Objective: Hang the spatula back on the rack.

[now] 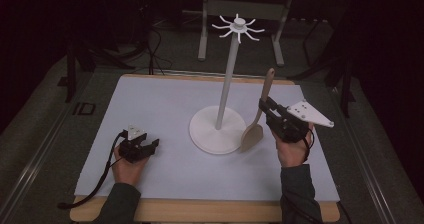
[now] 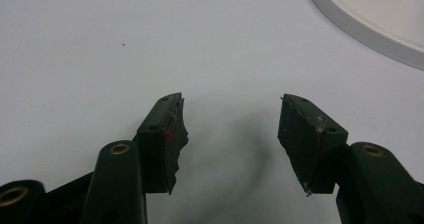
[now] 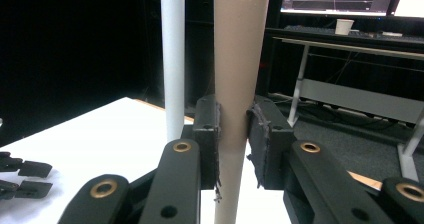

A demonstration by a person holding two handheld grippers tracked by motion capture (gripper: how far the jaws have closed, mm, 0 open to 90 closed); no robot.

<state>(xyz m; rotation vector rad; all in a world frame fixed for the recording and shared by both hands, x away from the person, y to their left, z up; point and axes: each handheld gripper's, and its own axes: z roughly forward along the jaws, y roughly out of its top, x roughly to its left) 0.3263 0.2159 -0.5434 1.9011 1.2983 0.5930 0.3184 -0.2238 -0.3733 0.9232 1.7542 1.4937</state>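
Right hand-held gripper [image 1: 264, 105]: your jaws are closed on the handle of the wooden spatula [image 1: 258, 117]; in the right gripper view both pads [image 3: 209, 139] press on the beige handle [image 3: 237, 84].
Left hand-held gripper [image 1: 141, 146]: it rests low on the white worktop [image 1: 150, 109] with the jaws apart and nothing between them; the left gripper view shows bare worktop between the two pads [image 2: 165, 139].
Spatula position: it stands almost upright, handle end up, blade down just beside the round base [image 1: 216, 129] of the white stand; whether the blade touches the base I cannot tell.
Stand: a thin white pole [image 1: 227, 79] rises from the base to a ring of hooks [image 1: 239, 28] at the top, higher than the handle end of the spatula.
Likely step: I judge you want to hang the spatula on one hook, so a lift is needed.
Risk, slip: the handle is smooth and tapered, and you grip it around the middle; the spatula can slide or rotate in the pads when you raise it.
Risk, collision: the pole is near the handle; a sideways move can hit it and tip the stand.
Risk, miss: the hooks are small, so the handle end can pass beside them.
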